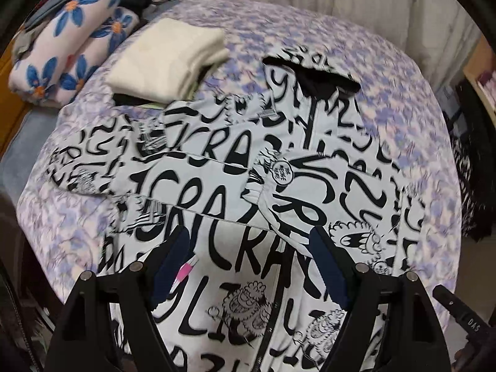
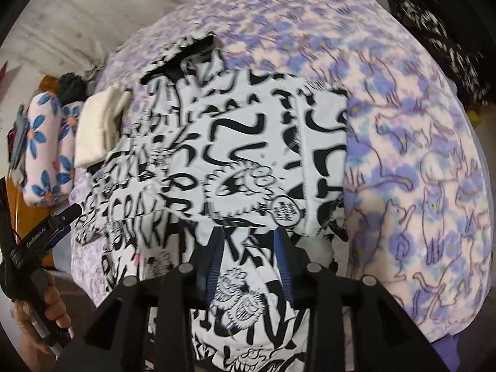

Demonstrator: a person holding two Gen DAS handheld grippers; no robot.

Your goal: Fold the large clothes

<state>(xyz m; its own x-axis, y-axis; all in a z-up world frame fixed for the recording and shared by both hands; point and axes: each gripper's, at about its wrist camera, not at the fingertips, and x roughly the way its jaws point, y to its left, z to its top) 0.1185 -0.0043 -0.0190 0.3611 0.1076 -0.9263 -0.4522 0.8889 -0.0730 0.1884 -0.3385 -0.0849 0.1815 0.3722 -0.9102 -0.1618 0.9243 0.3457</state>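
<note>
Left gripper [image 1: 249, 257] nearest the lens, fingers spread wide, nothing between them; poised above the lower front of the black-and-white printed jacket [image 1: 235, 186], just over the zip line. Whether pads touch cloth: cannot tell. Right gripper [image 2: 248, 259] likewise spread and empty, low over the same hem end, toward the jacket's right side.

Jacket laid front-up on the purple cat-print bedspread [image 2: 418, 161], collar and dark hood opening [image 1: 310, 76] pointing away, hem toward the grippers. Both sleeves already brought in across the chest, so the body reads as a rough rectangle — probably arranged that way to leave one lengthwise fold, hem up to collar.

Both tools at the hem end, side by side, apart across the width: fits a two-corner pickup. Judged step: about to pinch the bottom edge.

Cream folded garment [image 1: 169, 62] stacked near the far-left edge, touching or just overlapping the jacket's shoulder; likely finished work set aside. Blue-flowered rolled blanket [image 1: 68, 40] beyond it, clear of the fold path.

Risk: slick, thick fabric may slip and tucked sleeves may slide out on lifting.
</note>
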